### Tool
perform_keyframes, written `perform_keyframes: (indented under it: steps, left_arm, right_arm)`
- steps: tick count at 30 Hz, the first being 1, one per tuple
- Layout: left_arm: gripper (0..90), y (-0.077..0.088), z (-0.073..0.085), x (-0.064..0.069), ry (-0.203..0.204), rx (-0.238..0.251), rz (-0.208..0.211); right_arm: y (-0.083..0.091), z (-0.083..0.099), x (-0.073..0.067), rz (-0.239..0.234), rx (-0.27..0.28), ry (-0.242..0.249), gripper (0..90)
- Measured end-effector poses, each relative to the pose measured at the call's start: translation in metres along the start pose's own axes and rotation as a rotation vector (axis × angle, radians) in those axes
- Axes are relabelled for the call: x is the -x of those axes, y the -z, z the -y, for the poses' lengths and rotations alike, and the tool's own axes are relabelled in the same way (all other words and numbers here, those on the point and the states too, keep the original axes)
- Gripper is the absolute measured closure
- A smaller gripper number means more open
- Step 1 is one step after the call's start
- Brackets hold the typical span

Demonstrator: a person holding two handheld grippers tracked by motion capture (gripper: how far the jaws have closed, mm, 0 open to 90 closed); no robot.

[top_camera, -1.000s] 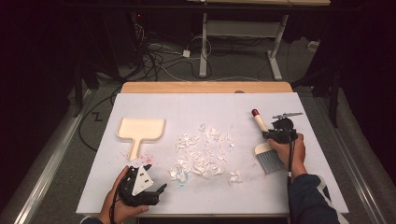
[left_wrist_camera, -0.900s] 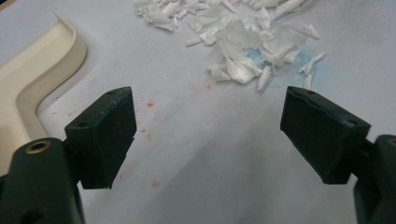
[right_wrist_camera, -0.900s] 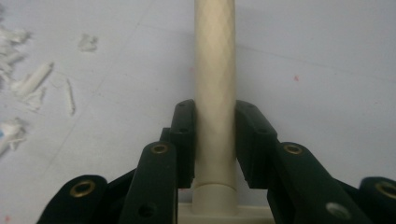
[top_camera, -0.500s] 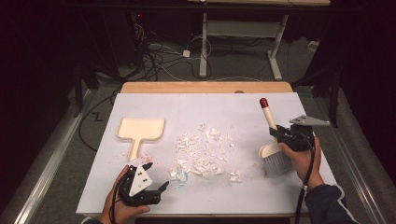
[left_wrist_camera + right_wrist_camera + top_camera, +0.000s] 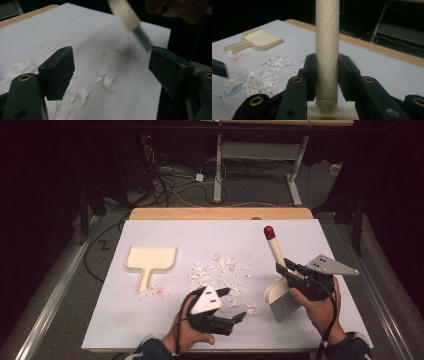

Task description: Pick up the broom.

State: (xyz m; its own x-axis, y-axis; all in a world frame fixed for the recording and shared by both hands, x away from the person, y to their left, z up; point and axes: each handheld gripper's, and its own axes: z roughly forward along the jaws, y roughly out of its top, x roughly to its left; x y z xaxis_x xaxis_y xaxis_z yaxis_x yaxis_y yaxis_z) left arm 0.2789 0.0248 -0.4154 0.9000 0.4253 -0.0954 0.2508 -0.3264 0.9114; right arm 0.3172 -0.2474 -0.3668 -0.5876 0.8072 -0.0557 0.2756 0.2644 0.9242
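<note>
— Two grippers over the white sheet (image 5: 165, 320), then. What has the right gripper (image 5: 291, 272) got?

— The brush (image 5: 278, 275). Its jaws are clamped on the cream handle, one pad on each side; in the right gripper view the handle (image 5: 327, 45) rises straight up between them. In the high view the red-tipped end points away from the person and the grey bristles (image 5: 285, 306) hang down at the near right of the sheet.

— And the left gripper (image 5: 235, 312)?

— Its jaws stand wide apart with nothing between them, though they have just been closing a little. It sits at the near edge of the sheet, just left of the bristles, jaws pointing toward the brush. In the left gripper view the brush head (image 5: 132, 18) shows beyond the gap, apart from both pads.

— Where is the litter?

— The white scraps (image 5: 220, 272) lie in a loose patch mid-sheet, between the two grippers and a little farther back. A few bits lie just beside the left gripper's jaws.

— The dustpan?

— The cream dustpan (image 5: 150, 260) lies flat at the left of the sheet, handle toward the person, well apart from both grippers. Some red specks (image 5: 157, 291) dot the sheet beside that handle.
</note>
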Motion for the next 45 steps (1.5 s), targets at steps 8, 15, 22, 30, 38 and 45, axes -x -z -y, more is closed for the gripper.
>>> perform_keyframes:
  steps: [8,15,22,30,38,45]
  left_arm:
    - [39.0,-0.039,-0.009,0.002,0.072,0.016,0.014]
    - [61.9,-0.034,0.003,-0.009,0.093,0.040,-0.002]
    - [64.4,-0.015,0.003,-0.018,-0.024,-0.074,0.005]
    - [64.4,0.011,-0.007,-0.022,-0.160,-0.111,0.084]
    - [64.4,0.018,0.002,-0.016,-0.221,-0.165,0.180]
    - [62.3,0.019,0.004,-0.021,-0.215,-0.150,0.208]
  right_arm:
    - [-0.002,0.000,-0.039,-0.040,0.020,0.083,71.6]
    - [-0.001,-0.003,-0.056,-0.066,0.039,0.116,70.9]
    - [0.010,-0.012,-0.039,-0.216,0.089,0.166,48.4]
    - [0.008,-0.006,-0.017,-0.400,-0.053,0.285,37.7]
    - [-0.017,0.013,-0.033,-0.621,-0.213,0.357,37.3]
    - [-0.029,0.023,-0.046,-0.709,-0.259,0.365,57.1]
